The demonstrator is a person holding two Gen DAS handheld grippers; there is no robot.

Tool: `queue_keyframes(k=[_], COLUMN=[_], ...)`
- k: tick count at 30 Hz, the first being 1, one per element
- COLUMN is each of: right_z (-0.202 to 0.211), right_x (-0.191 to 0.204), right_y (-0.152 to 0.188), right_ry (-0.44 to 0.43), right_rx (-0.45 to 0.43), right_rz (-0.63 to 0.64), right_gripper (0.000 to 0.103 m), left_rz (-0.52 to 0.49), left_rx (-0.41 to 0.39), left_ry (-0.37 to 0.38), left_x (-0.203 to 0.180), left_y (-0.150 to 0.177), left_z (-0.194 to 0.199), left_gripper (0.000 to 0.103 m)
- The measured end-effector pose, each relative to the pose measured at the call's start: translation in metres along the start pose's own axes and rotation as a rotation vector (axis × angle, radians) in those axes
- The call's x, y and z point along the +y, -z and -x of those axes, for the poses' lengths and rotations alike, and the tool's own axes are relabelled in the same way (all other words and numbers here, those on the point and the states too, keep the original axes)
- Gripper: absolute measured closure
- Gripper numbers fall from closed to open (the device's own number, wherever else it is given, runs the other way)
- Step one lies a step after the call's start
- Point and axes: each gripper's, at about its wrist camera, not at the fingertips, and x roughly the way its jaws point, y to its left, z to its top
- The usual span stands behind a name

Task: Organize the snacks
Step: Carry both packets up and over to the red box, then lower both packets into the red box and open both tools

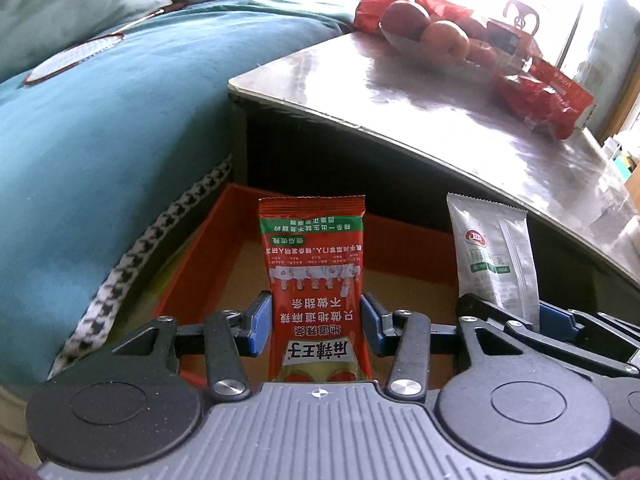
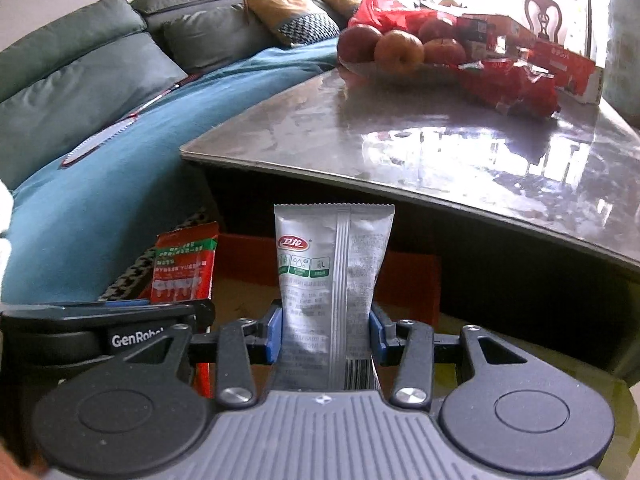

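Left gripper (image 1: 316, 320) clamps red snack packet (image 1: 314, 264) upright over the red box (image 1: 192, 264). Right gripper (image 2: 326, 332), just beside it, pinches silver snack packet (image 2: 332, 264).

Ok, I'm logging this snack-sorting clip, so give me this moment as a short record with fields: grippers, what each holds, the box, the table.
left gripper: shut on red snack packet
right gripper: shut on silver snack packet
packets: both upright, side by side
red box: open, beside the table, below both packets
table: holds fruit bowl and red wrappers
sofa: teal cover, left of the table
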Motion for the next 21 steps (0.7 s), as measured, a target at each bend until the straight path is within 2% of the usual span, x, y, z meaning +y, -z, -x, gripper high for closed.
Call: queue_keyframes(k=[5, 12, 21], right_z=[-0.022, -0.036, -0.051], right_x=[-0.008, -0.013, -0.008], right_y=[0.008, 0.023, 0.034], right_ry=[0.005, 0.035, 0.084], right_rx=[0.046, 0.111, 0.14], right_rz=[-0.036, -0.066, -0.056], right_gripper=[0.058, 0.059, 0.059], left_rz=[-0.026, -0.068, -0.107], left_rx=[0.023, 0.08, 0.128], left_ry=[-0.02, -0.031, -0.043], left_x=[-0.002, -0.004, -0.004], left_y=[-0.003, 0.009, 0.018], left_z=[-0.025, -0.05, -0.073], left_gripper=[0.05, 0.05, 0.05])
